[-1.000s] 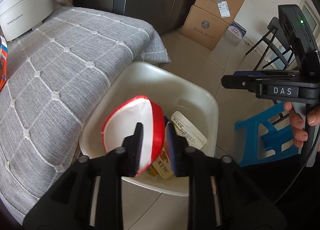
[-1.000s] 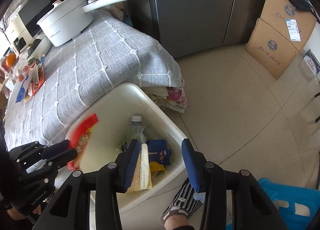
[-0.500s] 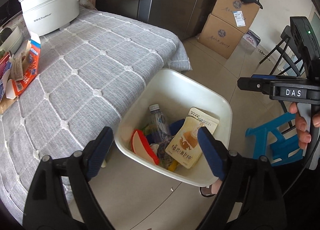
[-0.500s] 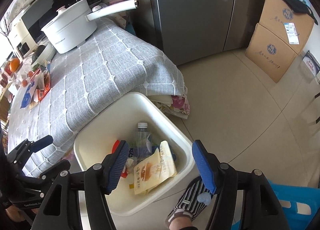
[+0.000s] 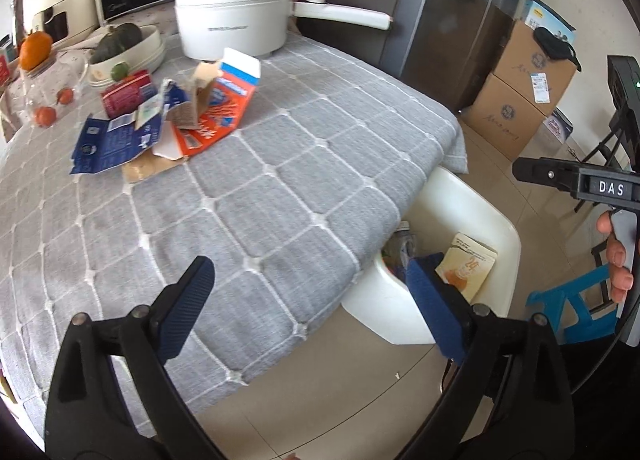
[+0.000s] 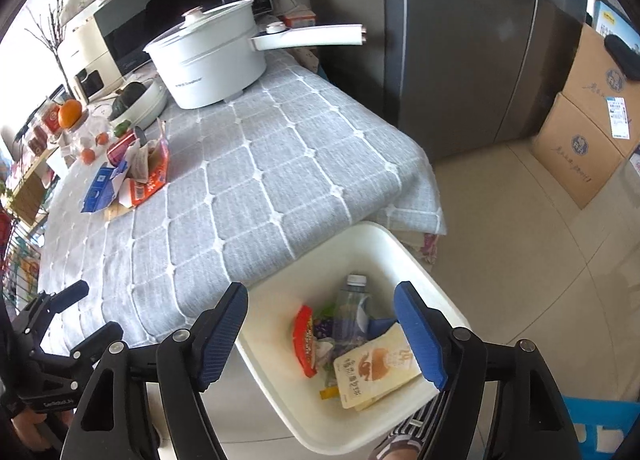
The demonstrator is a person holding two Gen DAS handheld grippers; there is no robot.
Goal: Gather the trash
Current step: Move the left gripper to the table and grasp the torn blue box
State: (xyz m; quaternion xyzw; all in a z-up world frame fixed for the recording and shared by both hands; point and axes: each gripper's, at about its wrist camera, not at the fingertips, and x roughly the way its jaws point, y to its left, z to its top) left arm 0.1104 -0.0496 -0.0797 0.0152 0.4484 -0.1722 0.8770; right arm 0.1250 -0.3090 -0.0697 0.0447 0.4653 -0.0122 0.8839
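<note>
The trash left for you is the heap of torn cartons (image 5: pixel 172 128) on the far left of the table (image 5: pixel 280 196), in front of the white pot (image 5: pixel 234 12): an orange-and-white carton (image 5: pixel 224 108) standing half open, a flattened blue one (image 5: pixel 108 144), and brown card under them. Expect it all to be light, thin and springy; it will likely buckle and slide on the cloth, so pinch a raised flap or folded edge, not a flat face. Your left hand-held gripper (image 5: pixel 308 308) is spread wide and holds nothing; so is your right hand-held gripper (image 6: pixel 320 336), over the white bin (image 6: pixel 404 252) beside the table's edge. The pieces overlap, so you cannot count them, and what lies beneath is hidden. The table edge covers part of the bin in the left view.
</note>
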